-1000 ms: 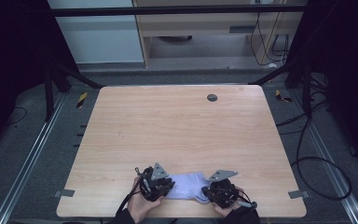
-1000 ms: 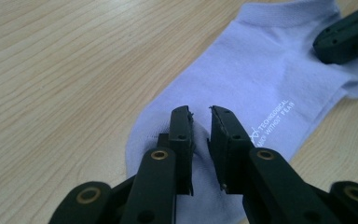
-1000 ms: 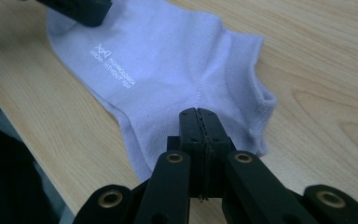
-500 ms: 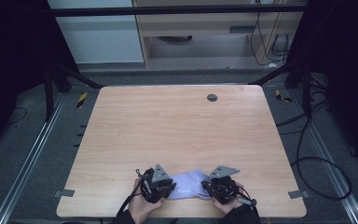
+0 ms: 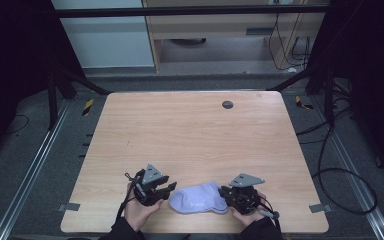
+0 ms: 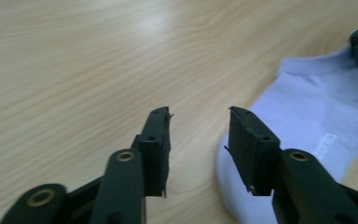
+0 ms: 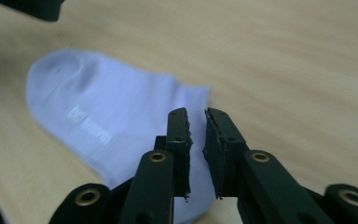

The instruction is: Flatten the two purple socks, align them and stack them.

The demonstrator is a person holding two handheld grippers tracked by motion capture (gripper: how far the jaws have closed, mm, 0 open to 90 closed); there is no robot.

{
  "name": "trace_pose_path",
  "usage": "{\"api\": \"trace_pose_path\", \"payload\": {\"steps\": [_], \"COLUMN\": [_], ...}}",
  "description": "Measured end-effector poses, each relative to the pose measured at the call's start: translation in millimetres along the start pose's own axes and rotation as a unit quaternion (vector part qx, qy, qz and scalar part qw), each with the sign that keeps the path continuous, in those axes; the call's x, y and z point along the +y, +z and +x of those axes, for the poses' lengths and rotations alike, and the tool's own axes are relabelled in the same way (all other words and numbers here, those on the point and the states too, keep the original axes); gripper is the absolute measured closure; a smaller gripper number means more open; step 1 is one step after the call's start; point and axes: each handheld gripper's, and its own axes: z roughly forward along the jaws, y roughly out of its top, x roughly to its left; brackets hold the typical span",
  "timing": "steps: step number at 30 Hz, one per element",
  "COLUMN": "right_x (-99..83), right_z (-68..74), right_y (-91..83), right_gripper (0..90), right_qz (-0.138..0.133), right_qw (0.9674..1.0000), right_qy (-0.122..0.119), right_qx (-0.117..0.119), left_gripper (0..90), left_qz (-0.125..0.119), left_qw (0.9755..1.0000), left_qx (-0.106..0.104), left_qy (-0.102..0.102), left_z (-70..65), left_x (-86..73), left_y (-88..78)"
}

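Observation:
A pale lilac sock [image 5: 199, 199] lies flat near the table's front edge, between the two grippers. My left gripper [image 5: 171, 188] is just left of its toe end. Its jaws have just been opening, and in the left gripper view [image 6: 199, 116] nothing is between them; the sock [image 6: 317, 112] lies beside the right-hand jaw. My right gripper [image 5: 224, 193] is at the sock's other end. Its jaws have also just been opening and stand a narrow gap apart [image 7: 196, 114], over the sock's edge [image 7: 98, 112], without pressing on it.
The wooden table [image 5: 190, 135] has a small dark round disc [image 5: 227, 104] at the back. Grey tape tabs mark the front corners [image 5: 69, 206]. A person's hands hold both grippers at the front edge.
The left gripper has pulled away to the left off the sock, leaving its toe end uncovered. The right gripper has stayed put at the other end.

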Motion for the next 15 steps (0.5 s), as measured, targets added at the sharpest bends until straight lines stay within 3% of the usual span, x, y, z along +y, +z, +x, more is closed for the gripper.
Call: {"api": "trace_pose_path", "payload": {"steps": [3,6,15], "right_x": [2.4,1.1,-10.3], "right_z": [-12.7,-30.2,-76.2], "right_y": [-7.9,-14.7,-19.9], "right_gripper": [70.0,57.8,30.9], "right_qz": [-0.036,-0.066,-0.067], "right_qw": [0.9989,0.9952,0.9869], "right_qy": [0.016,0.028,0.091], "right_qx": [-0.026,-0.066,-0.115], "left_gripper": [51.6,45.2,32.1], "left_qz": [-0.007,-0.011,-0.021], "left_qw": [0.9998,0.9994,0.9966], "left_qx": [0.014,0.027,0.056], "left_qy": [-0.008,-0.018,-0.057], "left_z": [11.3,21.9,64.0], "left_x": [-0.5,-1.6,-11.4], "left_y": [-2.8,-5.2,-15.0]}}
